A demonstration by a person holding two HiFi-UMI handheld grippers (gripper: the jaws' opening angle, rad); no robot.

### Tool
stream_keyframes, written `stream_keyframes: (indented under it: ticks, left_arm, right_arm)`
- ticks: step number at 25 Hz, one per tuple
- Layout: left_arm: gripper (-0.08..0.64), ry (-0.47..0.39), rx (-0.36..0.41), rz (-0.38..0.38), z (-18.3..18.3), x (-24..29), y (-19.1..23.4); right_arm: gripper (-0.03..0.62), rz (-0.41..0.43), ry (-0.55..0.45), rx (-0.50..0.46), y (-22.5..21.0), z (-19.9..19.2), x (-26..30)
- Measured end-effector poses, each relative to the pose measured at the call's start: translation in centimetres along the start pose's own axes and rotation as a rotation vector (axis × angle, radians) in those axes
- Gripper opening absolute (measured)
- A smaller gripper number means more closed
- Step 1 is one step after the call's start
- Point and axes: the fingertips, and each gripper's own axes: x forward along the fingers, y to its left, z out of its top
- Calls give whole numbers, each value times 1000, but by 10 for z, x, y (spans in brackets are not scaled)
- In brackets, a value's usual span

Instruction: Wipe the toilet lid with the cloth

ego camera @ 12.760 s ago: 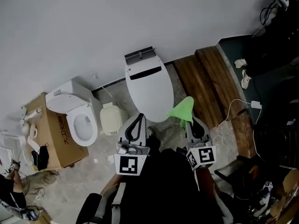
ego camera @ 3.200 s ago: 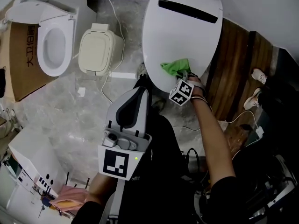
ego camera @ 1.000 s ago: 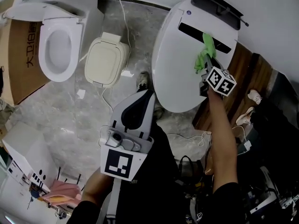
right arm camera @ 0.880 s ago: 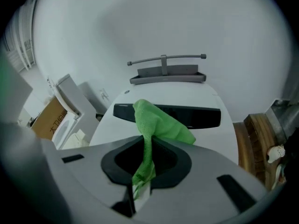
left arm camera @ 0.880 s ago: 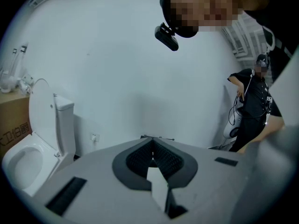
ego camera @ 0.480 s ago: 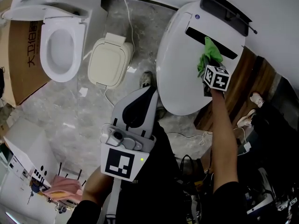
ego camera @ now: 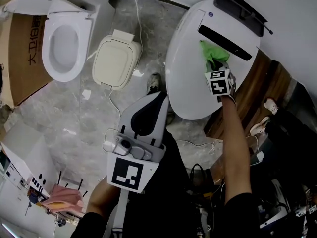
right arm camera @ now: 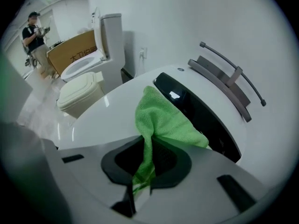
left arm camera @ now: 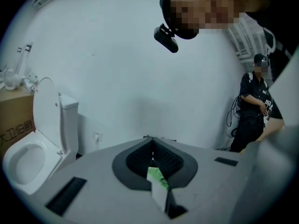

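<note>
The white toilet lid (ego camera: 190,78) lies shut, with a black panel (ego camera: 229,36) across its far end. The green cloth (ego camera: 213,56) rests on the lid just below that panel. My right gripper (ego camera: 215,67) is shut on the cloth, its marker cube right behind the jaws. In the right gripper view the cloth (right arm camera: 161,120) bunches up from between the jaws (right arm camera: 147,141) onto the lid (right arm camera: 112,113), against the black panel (right arm camera: 196,108). My left gripper (ego camera: 157,97) hangs off the lid's near left edge; in its own view (left arm camera: 153,148) the jaws meet with nothing between them.
A second toilet (ego camera: 62,38) with its seat up stands at the left by a cardboard box (ego camera: 20,43). A cream lidded unit (ego camera: 116,61) sits between the toilets. Wooden boards (ego camera: 250,90), a shoe (ego camera: 270,104) and cables lie to the right. A person (left arm camera: 254,106) stands nearby.
The right gripper carried the cloth from the lid's near edge up to the black panel, then slid it a little to the left. The left gripper stayed put.
</note>
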Motion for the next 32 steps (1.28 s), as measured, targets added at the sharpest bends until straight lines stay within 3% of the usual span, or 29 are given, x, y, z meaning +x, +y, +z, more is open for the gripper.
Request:
stream_keyframes:
  ticks: [5,18,26,32]
  left_arm:
    - [8,-21,0,15,-2,-18,-7]
    - [8,-50,-24,56,-38,-94,-35]
    - [8,-68,-37,87,-60,-136,-46]
    - [8,-93,-39,100,-61,-157,-48]
  right_arm:
    - [46,18,18,-111,33,-13,-2]
    - [46,86,57,-247,138,-75,-17]
    - [46,113,124,-426,215,-133,-28]
    - [46,126,173,-436,248,-165,-35]
